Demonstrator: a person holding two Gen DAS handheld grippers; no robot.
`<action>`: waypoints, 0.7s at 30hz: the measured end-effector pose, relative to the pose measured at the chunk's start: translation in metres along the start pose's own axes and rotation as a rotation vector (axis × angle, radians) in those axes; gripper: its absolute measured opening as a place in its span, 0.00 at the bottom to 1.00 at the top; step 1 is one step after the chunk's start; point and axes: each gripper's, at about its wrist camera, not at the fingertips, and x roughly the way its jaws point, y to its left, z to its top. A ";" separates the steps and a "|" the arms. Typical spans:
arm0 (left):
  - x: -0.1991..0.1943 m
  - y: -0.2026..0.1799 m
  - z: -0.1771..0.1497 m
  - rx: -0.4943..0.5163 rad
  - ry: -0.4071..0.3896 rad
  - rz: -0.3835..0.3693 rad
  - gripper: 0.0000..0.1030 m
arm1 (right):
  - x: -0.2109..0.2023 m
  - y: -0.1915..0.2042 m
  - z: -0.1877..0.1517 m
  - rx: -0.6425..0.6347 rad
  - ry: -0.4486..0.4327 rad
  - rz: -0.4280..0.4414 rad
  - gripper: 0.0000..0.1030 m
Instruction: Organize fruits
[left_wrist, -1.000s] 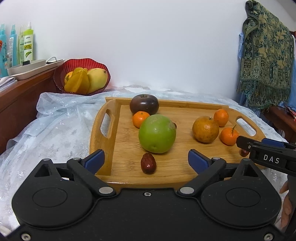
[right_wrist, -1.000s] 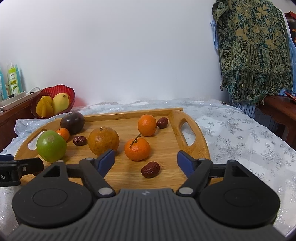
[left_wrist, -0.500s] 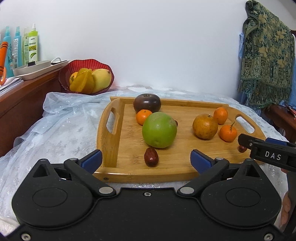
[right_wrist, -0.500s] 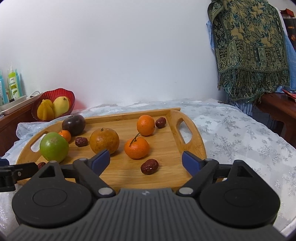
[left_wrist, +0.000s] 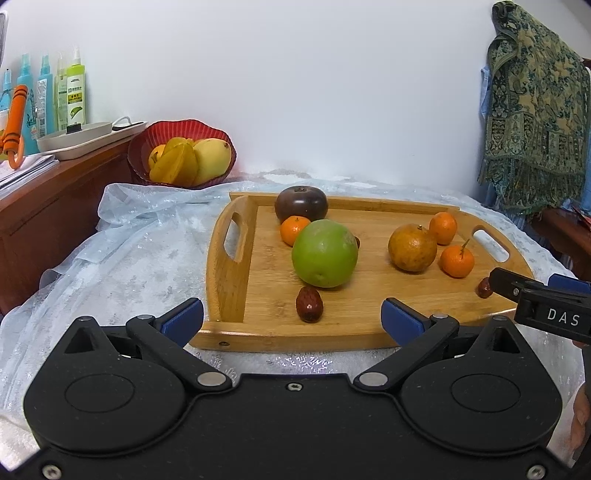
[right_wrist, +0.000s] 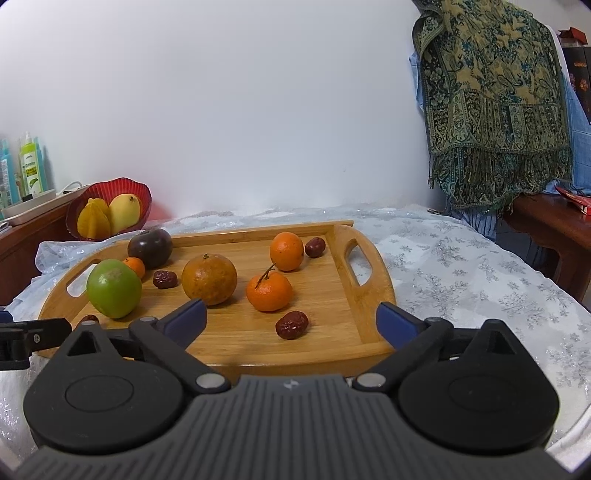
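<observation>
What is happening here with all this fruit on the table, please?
A person holds a two-finger gripper in each hand, in front of a wooden tray of fruit on a covered table. The left gripper and the right gripper are both open and hold nothing. On the tray lie a large green fruit, a dark purple fruit, a brownish orange, three small mandarins and several red dates. A red bowl behind already holds yellow fruit. No sorting is visible yet.

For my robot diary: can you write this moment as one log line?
left gripper: open, empty | right gripper: open, empty | fruits on wooden tray | nothing grasped
</observation>
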 end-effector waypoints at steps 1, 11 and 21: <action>-0.001 0.000 0.000 0.000 -0.001 0.000 0.99 | -0.001 0.000 0.000 0.000 0.000 0.002 1.00; -0.013 0.003 -0.009 -0.012 0.001 -0.001 0.99 | -0.015 0.004 -0.006 -0.020 -0.005 0.010 1.00; -0.023 0.003 -0.020 -0.001 0.002 0.006 0.99 | -0.028 0.007 -0.015 -0.040 -0.006 0.013 1.00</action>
